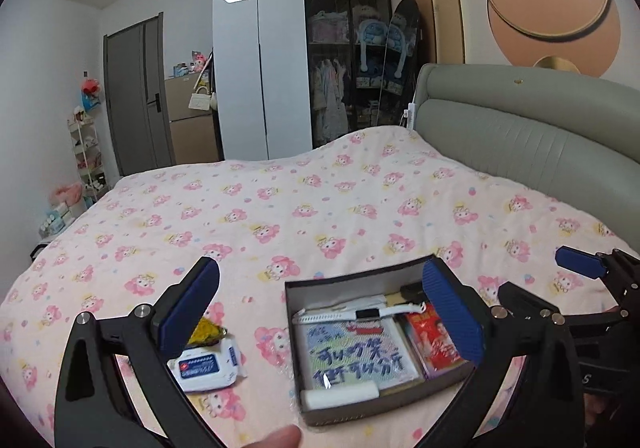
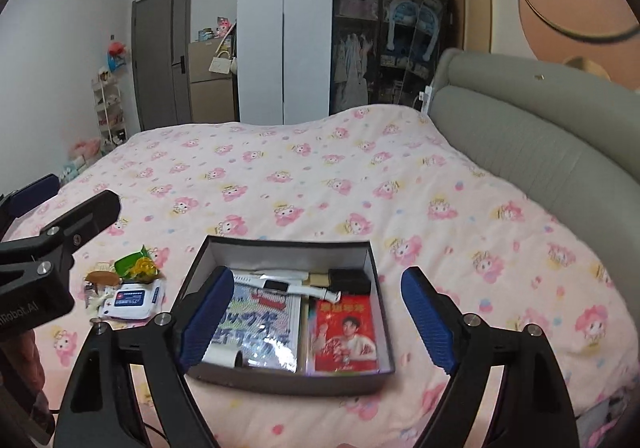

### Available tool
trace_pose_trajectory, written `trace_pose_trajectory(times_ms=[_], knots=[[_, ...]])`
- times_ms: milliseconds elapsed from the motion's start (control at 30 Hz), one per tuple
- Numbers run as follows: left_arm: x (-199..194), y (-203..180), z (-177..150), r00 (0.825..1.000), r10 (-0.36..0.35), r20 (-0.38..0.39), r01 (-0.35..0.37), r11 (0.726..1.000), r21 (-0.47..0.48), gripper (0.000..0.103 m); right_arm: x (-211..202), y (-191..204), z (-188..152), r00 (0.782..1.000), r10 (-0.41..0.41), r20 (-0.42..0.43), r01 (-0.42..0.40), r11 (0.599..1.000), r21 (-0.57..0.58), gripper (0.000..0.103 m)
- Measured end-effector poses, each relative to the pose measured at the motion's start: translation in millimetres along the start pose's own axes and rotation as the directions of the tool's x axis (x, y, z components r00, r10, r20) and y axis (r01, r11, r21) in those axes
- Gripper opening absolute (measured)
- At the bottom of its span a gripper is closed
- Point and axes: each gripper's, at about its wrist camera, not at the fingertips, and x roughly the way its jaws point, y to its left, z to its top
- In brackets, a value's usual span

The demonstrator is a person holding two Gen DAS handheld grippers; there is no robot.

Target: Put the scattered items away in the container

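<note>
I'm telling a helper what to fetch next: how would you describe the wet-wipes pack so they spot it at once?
On the pink cartoon-print bedspread, look just left of the open dark box, among the small heap of loose items. The wet-wipes pack is the flat white soft packet with a blue label, lying in front of the green and yellow wrapper; it is the only white and blue item there.

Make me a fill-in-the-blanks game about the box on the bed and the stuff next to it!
1. The box sits on a bed cover printed with ____ cartoon bunnies.
2. The packet with a man's picture inside the box is ____.
3. The wipes pack lies ____ the box.
4. The left gripper and the right gripper are both ____.

Missing words: pink; red; outside; open
</note>
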Motion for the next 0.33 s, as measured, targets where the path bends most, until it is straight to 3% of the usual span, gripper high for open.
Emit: trace_pose_trajectory(times_ms=[333], knots=[[2.9, -12.7, -26.6, 0.996, -0.038, -0.083, 0.036, 0.999, -0.027, 0.103, -2.8, -0.8, -14.8, 1.0, 0.009, -0.028, -0.009, 1.0, 0.007, 0.085]])
